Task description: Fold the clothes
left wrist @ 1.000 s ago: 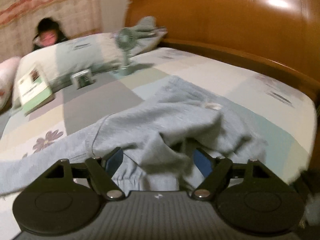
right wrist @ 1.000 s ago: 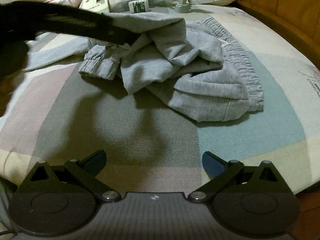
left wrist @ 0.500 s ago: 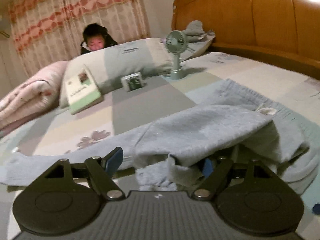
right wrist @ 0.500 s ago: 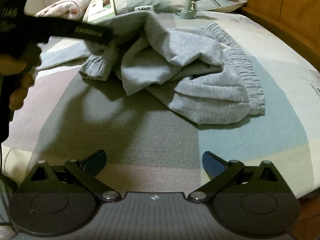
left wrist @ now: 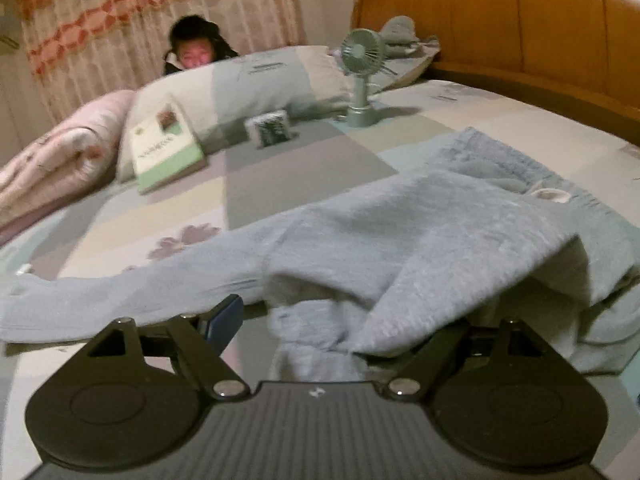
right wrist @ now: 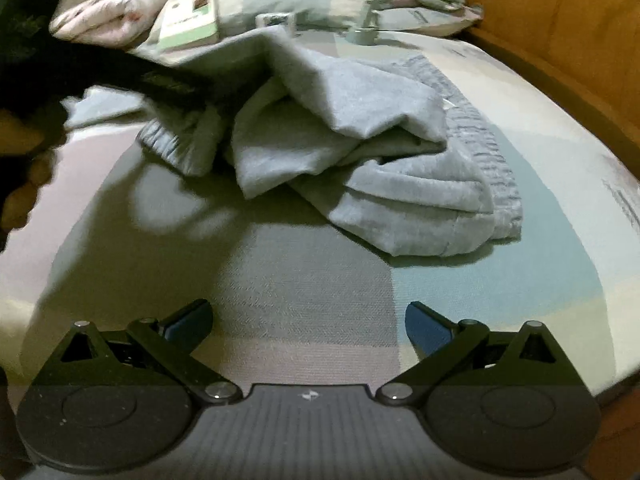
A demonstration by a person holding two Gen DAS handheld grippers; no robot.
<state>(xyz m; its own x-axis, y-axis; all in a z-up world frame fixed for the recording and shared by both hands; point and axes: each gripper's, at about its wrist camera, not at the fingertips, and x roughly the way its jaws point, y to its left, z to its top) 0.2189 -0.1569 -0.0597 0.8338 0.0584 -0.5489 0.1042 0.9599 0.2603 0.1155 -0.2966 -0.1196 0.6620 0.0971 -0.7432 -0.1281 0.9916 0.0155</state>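
Jaws spread on both: left gripper (left wrist: 336, 320) has grey sweatpants (left wrist: 420, 248) draped over one finger, right gripper (right wrist: 308, 322) empty above bedsheet (right wrist: 300, 280).

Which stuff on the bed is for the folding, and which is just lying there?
For the folding:
- grey sweatpants
- left gripper, open, cloth draped over one finger
- right gripper, open, nothing between its fingers

Just lying about:
- little fan
- book
- small box
- pillow
- pink quilt
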